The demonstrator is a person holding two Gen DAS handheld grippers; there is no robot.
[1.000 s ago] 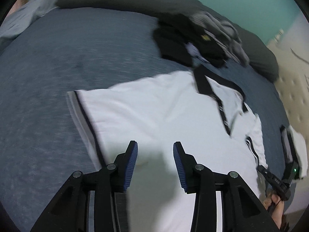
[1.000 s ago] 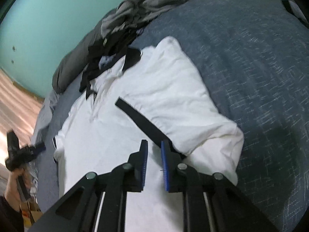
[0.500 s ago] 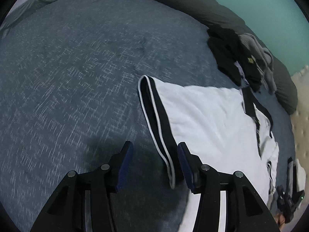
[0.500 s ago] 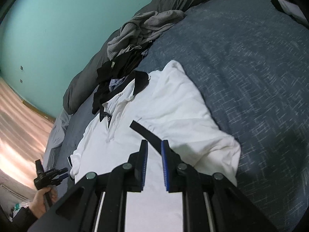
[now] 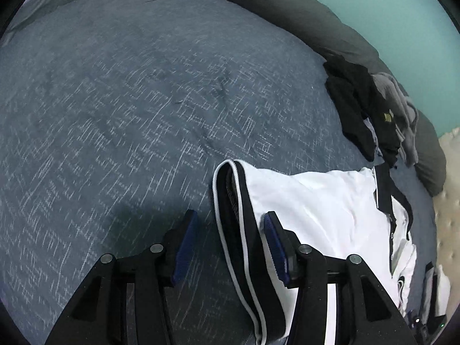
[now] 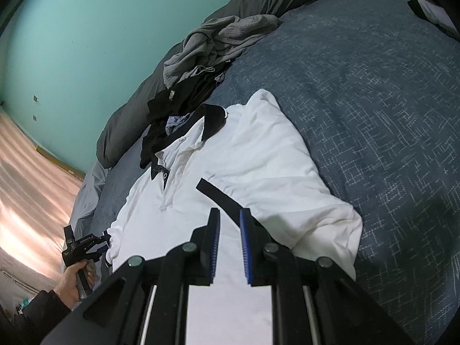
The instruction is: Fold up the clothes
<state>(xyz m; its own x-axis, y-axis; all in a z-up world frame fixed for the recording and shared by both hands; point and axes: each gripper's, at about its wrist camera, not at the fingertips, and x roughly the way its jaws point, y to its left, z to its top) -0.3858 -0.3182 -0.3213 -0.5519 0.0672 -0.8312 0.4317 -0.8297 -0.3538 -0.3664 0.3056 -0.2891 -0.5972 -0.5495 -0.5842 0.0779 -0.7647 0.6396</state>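
A dark blue bedspread [image 5: 138, 120] with a pale crosshatch weave covers the bed, and a grey duvet [image 5: 287, 8] is bunched along its far edge against the teal wall [image 6: 86, 28]. On the bedspread, toward that far edge, the white polo shirt [image 6: 258, 166] lies face up with its black collar [image 6: 212, 118] nearest a heap of black and grey clothes [image 6: 212, 46], which touches the collar. One side of the shirt is folded inward, so a black-banded sleeve cuff [image 6: 221, 198] lies across the chest. The shirt's other sleeve reaches toward the bed's side edge, and its black cuff with white piping [image 5: 238, 235] stands up between the fingers of the left gripper [image 5: 227, 244], whose jaws are wide apart around it without pressing it. The right gripper [image 6: 230, 247] hovers over the shirt's lower half, its jaws nearly together with a narrow gap and nothing between them.
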